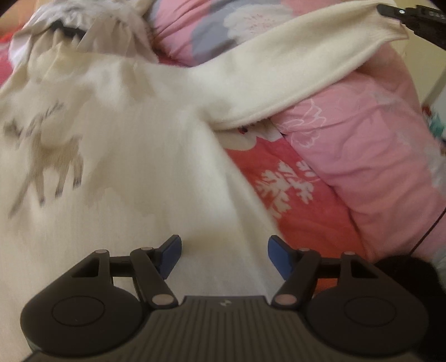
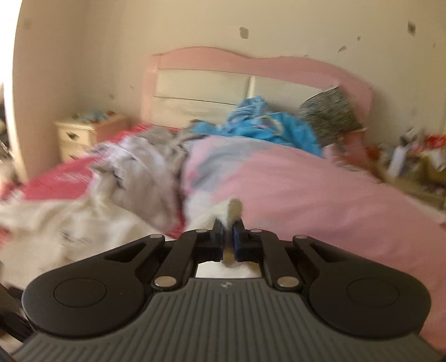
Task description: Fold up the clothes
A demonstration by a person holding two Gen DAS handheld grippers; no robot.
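A cream sweater point(image 1: 133, 133) with a grey deer print lies spread on the bed. Its sleeve point(image 1: 292, 64) is stretched up to the right, where my right gripper point(image 1: 390, 12) pinches the cuff. My left gripper point(image 1: 224, 250) is open and empty, just above the sweater's lower body. In the right wrist view my right gripper point(image 2: 229, 236) is shut on the cream cuff point(image 2: 232, 208), which sticks out past the fingertips. The rest of the sweater point(image 2: 69, 222) lies blurred at the left.
A pink flowered duvet point(image 1: 362, 153) is bunched at the right on a red flowered sheet point(image 1: 278, 181). Grey clothes point(image 2: 145, 167), blue clothes point(image 2: 264, 125) and a grey pillow point(image 2: 329, 117) lie by the pink headboard point(image 2: 251, 61). A nightstand point(image 2: 80, 133) stands at the left, clutter point(image 2: 412, 156) at the right.
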